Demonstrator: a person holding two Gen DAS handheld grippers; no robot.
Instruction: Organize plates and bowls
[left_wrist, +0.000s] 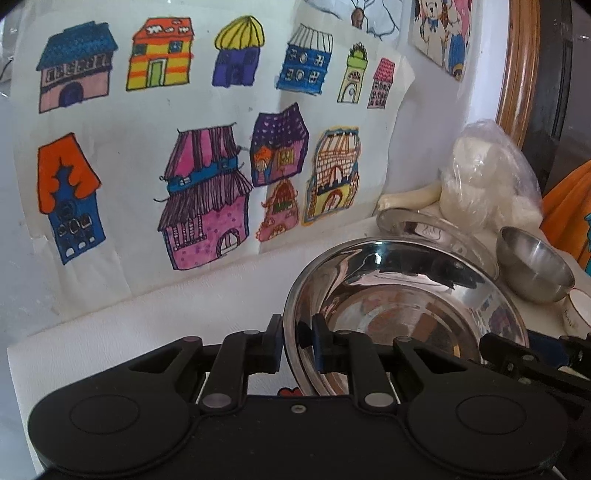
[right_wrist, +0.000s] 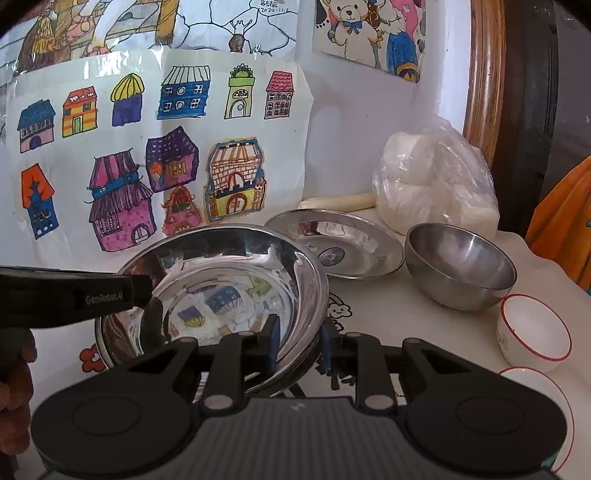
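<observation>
A wide steel basin, rigid, light-looking and likely slick, sits tilted over the surface near a steel plate and steel bowl; its thin rim is the hold. Left tongs and right tongs each pinch that rim, nearly closed. "GenRobot.AI" marks the left tool.

Left gripper: matte black body, two round raised discs, silver pivot pins, one small centre screw, blue pad on one finger.
Right gripper: black linkage arms, ribbed grey centre panel, blue finger pads.
Marking: "GenRobot.AI" in pale lettering, left of frame.
Skin: bare hand, lower left edge.
</observation>
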